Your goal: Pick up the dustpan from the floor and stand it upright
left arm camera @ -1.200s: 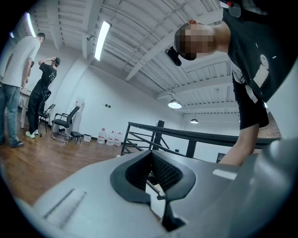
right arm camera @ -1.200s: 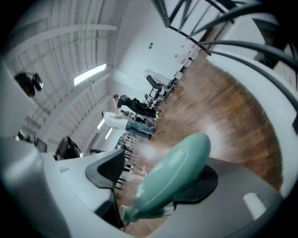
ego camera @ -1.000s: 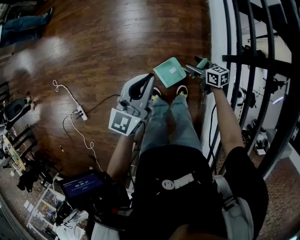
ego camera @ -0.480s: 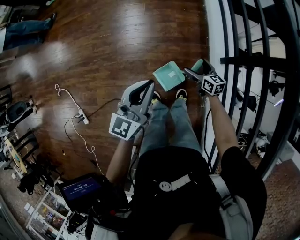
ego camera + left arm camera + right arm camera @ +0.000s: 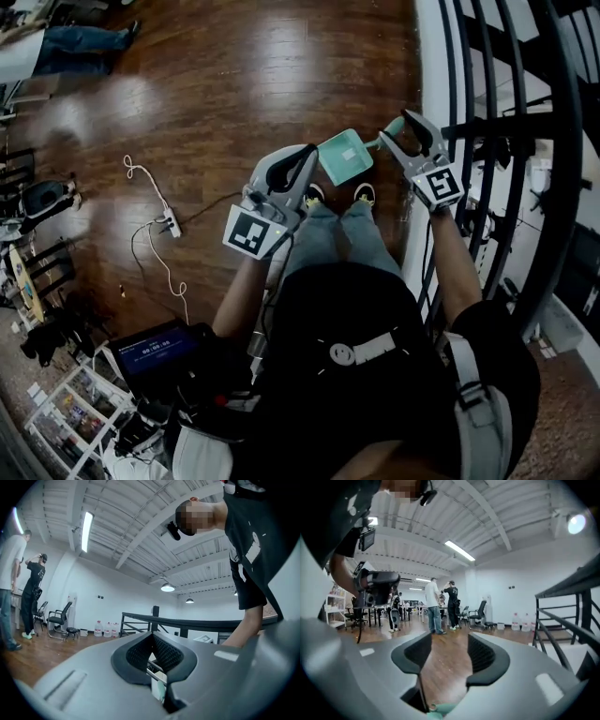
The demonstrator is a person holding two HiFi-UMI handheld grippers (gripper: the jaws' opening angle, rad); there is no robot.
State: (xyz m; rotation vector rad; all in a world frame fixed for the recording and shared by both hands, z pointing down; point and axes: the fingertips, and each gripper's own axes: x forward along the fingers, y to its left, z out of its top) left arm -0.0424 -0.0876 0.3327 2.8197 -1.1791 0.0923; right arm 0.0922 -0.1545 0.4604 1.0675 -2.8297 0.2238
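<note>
The teal dustpan [image 5: 343,156] is just ahead of the person's shoes [image 5: 364,194] above the wooden floor [image 5: 225,84], between the two grippers, with its handle [image 5: 439,709] reaching into the right gripper [image 5: 403,127]. That gripper's jaws stand apart and are closing, the handle end low between them and neither pad visibly pressing it. The left gripper [image 5: 302,157], beside the pan's edge, has its jaws pressed together at the tips.

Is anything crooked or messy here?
The teal dustpan looks crooked: it's tilted at an angle, with its handle slanting between the right gripper's closing fingers. Also, a power strip with a loose, squiggly white cable lies on the wood floor.
</note>
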